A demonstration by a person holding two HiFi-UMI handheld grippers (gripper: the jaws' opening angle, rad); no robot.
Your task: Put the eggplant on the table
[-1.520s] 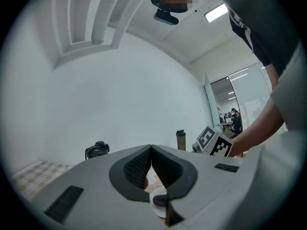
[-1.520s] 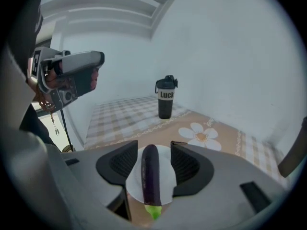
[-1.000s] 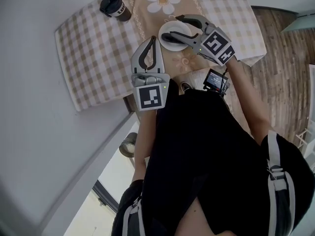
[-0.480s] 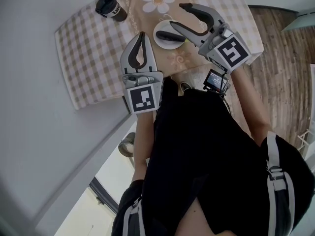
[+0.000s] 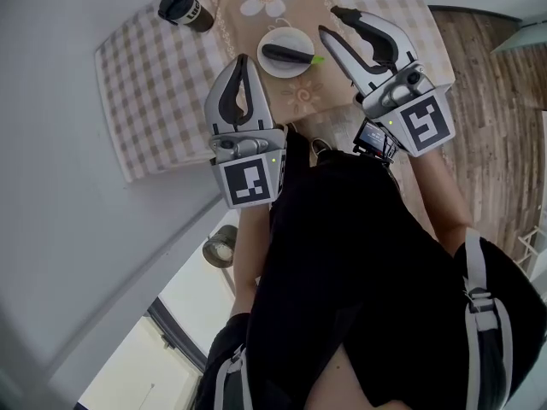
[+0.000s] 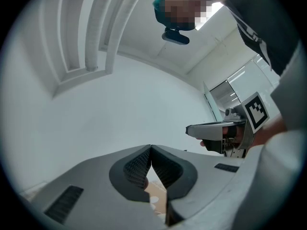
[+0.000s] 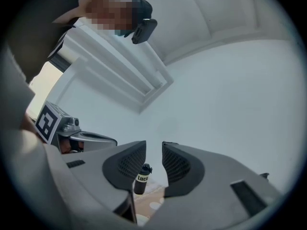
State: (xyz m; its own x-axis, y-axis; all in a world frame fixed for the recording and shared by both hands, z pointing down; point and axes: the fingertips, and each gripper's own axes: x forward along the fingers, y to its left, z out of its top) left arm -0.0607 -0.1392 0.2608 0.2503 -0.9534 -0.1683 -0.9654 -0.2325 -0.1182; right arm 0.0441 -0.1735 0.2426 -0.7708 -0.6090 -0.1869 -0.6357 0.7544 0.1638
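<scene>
Eggplant (image 5: 287,54) sits on the white plate (image 5: 267,67), top centre of the counter (image 5: 154,84). Right gripper (image 5: 332,21) jaws just half-closed on nothing, left gripper (image 5: 242,60) pinched together, empty. I'd reopen wide and grab it mid-body.

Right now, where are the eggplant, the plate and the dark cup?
eggplant (image 5: 286,54), head view, middle of its dark body.
plate (image 5: 279,69), head view, bare white rim.
dark cup (image 5: 190,10), head view, its side.

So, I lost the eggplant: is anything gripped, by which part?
Nothing. The eggplant lies on the plate; left gripper shut, empty; right gripper has just been closing, nothing between its jaws.
</scene>
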